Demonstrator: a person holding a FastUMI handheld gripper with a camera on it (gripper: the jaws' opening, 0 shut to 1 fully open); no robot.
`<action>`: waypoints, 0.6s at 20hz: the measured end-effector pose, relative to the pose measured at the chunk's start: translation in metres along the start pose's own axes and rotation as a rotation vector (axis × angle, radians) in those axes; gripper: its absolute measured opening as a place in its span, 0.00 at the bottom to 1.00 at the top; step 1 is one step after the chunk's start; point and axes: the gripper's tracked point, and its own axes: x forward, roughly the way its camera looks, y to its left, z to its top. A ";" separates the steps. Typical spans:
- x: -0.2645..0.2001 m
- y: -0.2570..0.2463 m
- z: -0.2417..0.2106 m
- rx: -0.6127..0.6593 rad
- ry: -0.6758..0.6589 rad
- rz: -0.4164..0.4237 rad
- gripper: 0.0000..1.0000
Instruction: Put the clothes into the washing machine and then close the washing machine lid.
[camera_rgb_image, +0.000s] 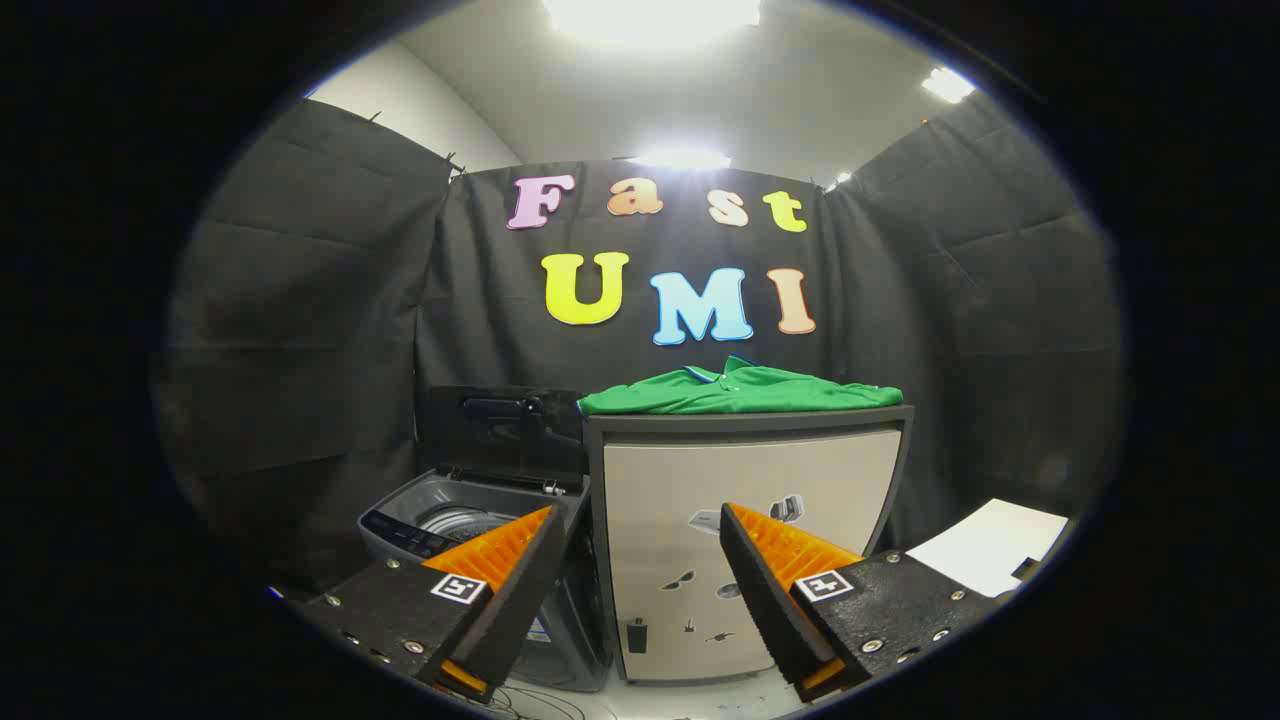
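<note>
Here I held the gripper (635, 520) spread and empty, well short of the cabinet (750, 540). The green shirt (740, 392) lay atop that cabinet; the washing machine (470, 520) stood beside it, lid (505, 435) raised. Best practice, I judged: approach high, pinch a thick fold.

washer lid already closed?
No: the washing machine lid stands raised behind the open tub, while the green shirt lies on the cabinet beyond the open, empty gripper.

gripper (637, 535) spread, gap free | cabinet (750, 540) blocks ahead | washing machine (470, 520) lid (505, 435) up, drum reachable
</note>
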 end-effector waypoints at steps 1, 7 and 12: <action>0.000 -0.001 -0.001 0.002 0.008 -0.004 0.96; 0.000 -0.007 0.003 0.003 0.008 -0.010 0.96; 0.002 -0.011 0.008 -0.006 0.001 -0.012 0.96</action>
